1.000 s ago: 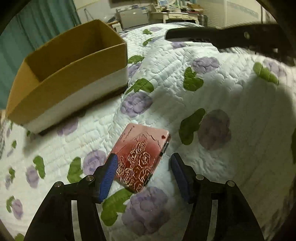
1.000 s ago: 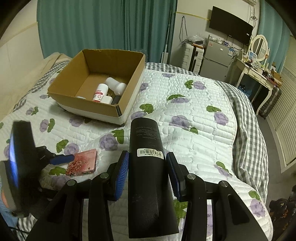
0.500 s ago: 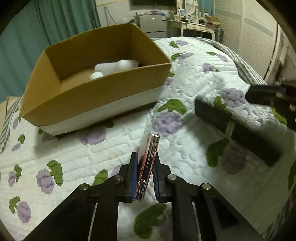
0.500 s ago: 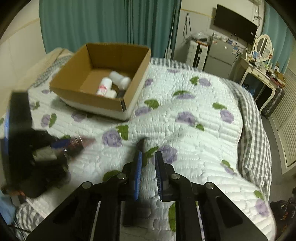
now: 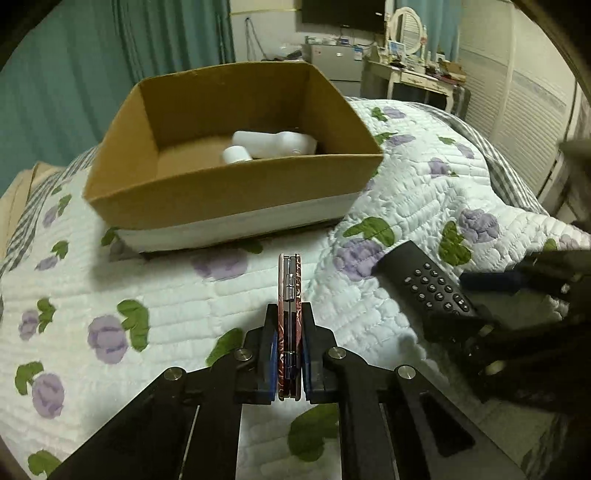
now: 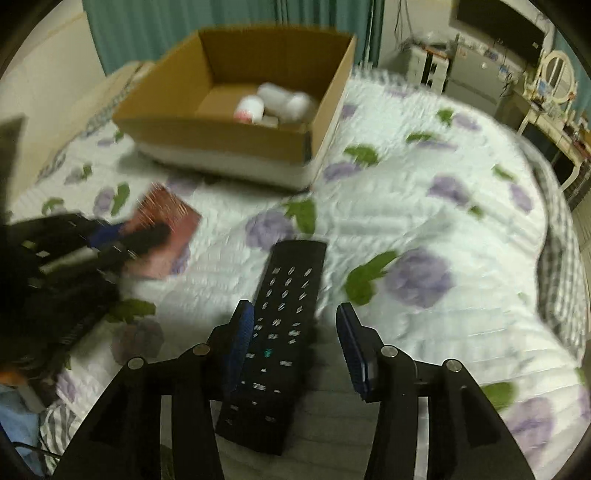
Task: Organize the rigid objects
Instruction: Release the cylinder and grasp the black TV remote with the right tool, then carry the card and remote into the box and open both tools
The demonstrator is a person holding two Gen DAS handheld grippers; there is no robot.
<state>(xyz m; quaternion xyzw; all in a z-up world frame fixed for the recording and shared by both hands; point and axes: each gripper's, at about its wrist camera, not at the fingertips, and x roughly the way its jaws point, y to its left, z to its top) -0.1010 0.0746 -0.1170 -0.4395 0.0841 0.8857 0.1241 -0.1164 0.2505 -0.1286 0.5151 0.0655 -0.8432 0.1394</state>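
- No writing reads clearly anywhere: the black remote (image 6: 281, 332) shows only rows of small pale button marks, and one bottle in the box has a red-and-white label too blurred to read.
- The left tool (image 5: 289, 354) is clenched on the pink rose-patterned case (image 5: 289, 295), held on edge and upright above the quilt (image 5: 166, 302); a second ago the case lay flat between spread fingers.
- The right tool (image 6: 295, 350) is released, its blue pads standing apart on either side of the remote, which lies flat on the quilt, buttons up. A second ago this tool clamped the remote, back side up with a barcode sticker showing.
- The cardboard box (image 5: 236, 195) stands on the bed beyond both tools, open-topped, with white bottles (image 5: 275, 142) lying in its far right corner.
- From the left wrist view, the remote lies to the right of the case, near but apart.
- Behind the bed are teal curtains (image 5: 74, 74), a wall television (image 5: 343, 14) and a dressing table (image 5: 410, 75) with an oval mirror.
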